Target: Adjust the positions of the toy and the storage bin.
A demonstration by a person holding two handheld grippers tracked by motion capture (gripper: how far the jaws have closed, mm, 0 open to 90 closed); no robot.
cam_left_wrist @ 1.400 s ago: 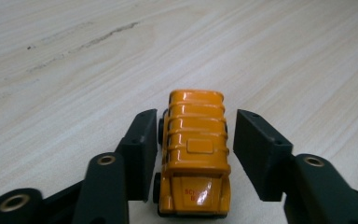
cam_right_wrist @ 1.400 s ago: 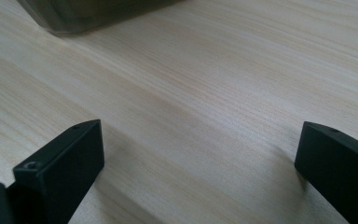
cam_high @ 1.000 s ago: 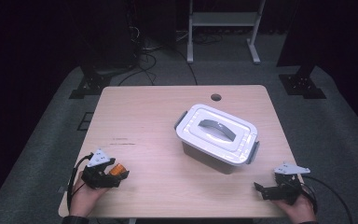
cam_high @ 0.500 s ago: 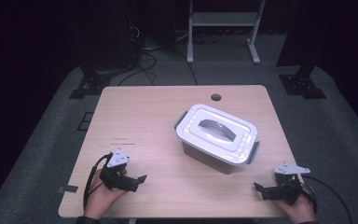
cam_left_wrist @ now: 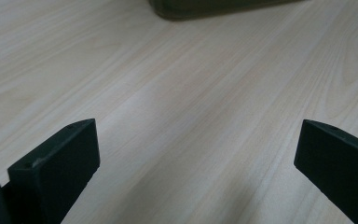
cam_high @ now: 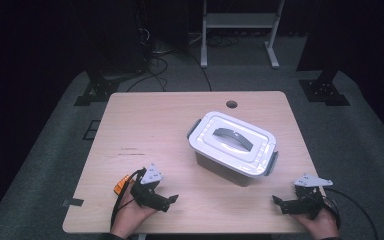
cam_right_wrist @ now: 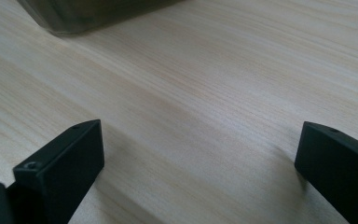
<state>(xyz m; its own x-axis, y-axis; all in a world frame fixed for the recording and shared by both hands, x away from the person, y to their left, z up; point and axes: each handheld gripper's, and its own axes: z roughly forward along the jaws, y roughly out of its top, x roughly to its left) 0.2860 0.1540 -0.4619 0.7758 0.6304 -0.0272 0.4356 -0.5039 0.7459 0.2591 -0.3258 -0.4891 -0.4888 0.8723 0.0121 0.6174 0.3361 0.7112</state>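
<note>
A lidded container (cam_high: 232,147) sits right of centre on the table (cam_high: 145,125). Near the front edge, the left gripper (cam_high: 166,201) lies left of it, the right gripper (cam_high: 280,204) at the right corner.

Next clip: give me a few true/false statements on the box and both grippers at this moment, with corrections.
1. The lid is on the storage box. True.
2. The left gripper grips the box handle. False: it sits near the table's front edge, apart from the box, jaws spread.
3. The right gripper is open. True: its own view shows bare wood between the jaws.
4. The box stands at the table's left edge. False: it stands right of centre.
5. A round hole lies beyond the box. True.
</note>
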